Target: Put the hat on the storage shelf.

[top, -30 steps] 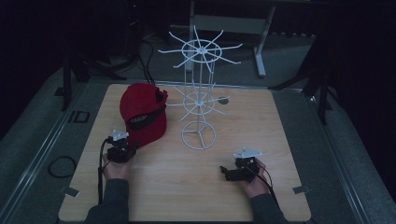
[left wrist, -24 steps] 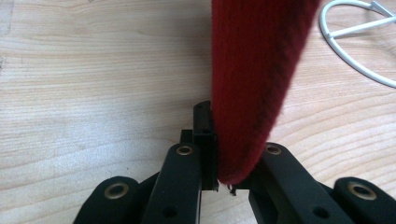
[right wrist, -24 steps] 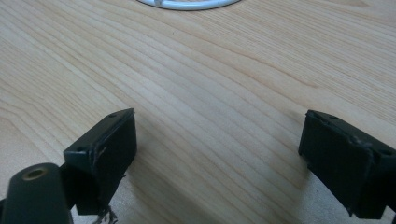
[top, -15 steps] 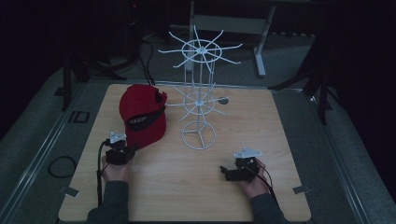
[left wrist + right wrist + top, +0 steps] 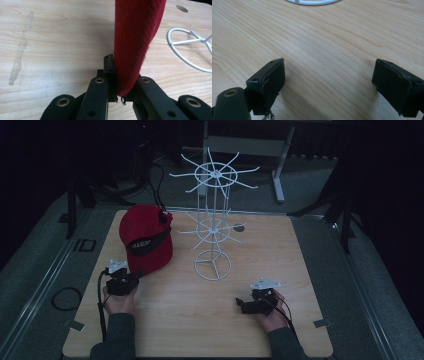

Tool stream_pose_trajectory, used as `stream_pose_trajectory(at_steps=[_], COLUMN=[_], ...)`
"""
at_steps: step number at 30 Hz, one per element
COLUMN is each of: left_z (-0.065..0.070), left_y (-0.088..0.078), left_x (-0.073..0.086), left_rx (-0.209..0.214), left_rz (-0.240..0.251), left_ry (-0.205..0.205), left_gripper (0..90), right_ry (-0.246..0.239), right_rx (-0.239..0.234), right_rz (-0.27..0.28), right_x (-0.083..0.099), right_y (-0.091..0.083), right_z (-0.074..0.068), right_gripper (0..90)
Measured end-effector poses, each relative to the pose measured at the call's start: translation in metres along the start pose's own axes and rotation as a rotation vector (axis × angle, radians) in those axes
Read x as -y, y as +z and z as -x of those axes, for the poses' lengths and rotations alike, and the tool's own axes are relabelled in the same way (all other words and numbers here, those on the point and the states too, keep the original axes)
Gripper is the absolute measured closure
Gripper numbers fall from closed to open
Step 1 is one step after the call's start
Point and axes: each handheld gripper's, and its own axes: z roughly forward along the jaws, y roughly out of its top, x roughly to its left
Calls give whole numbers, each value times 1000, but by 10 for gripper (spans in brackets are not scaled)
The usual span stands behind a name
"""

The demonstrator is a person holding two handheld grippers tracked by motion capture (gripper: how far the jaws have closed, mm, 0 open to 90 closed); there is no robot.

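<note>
We have the left gripper point(image 5: 131, 279) clamped on the brim of the red cap point(image 5: 146, 238): in the left gripper view the black jaws pinch the edge of the brim point(image 5: 135, 45), a stiff tongue of ribbed red cloth that stands upright between them. Seen from above, the cap sits at about ten o'clock on the table point(image 5: 300, 270), its rounded crown away from us and a dark band with pale lettering, too small for us to read, across its near side.

At about twelve o'clock from the table's middle stands a white wire rack point(image 5: 214, 215), a thin post on a round ring foot with two tiers of radiating prongs; nothing hangs on it. The cap lies just beside its foot, apart from it.

Our right gripper point(image 5: 244, 305) rests at about five o'clock, jaws wide apart and holding nothing, over bare pale wood with long straight grain. The light is dim, so the cap's band may be a strap.
</note>
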Motion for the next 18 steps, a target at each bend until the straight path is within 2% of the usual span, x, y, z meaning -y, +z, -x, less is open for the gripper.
stream_pose_trajectory(at_steps=[8,18], left_z=[4,10], left_y=[-6,-20], left_x=[-7,-24], left_rx=[-5,1], left_rz=[30,79], left_ry=[12,21], left_gripper=[859,859], right_ry=[0,-1], right_rx=[0,0], right_rz=[0,1], right_x=[0,0], right_y=[0,0], right_z=[0,0], right_gripper=[112,112])
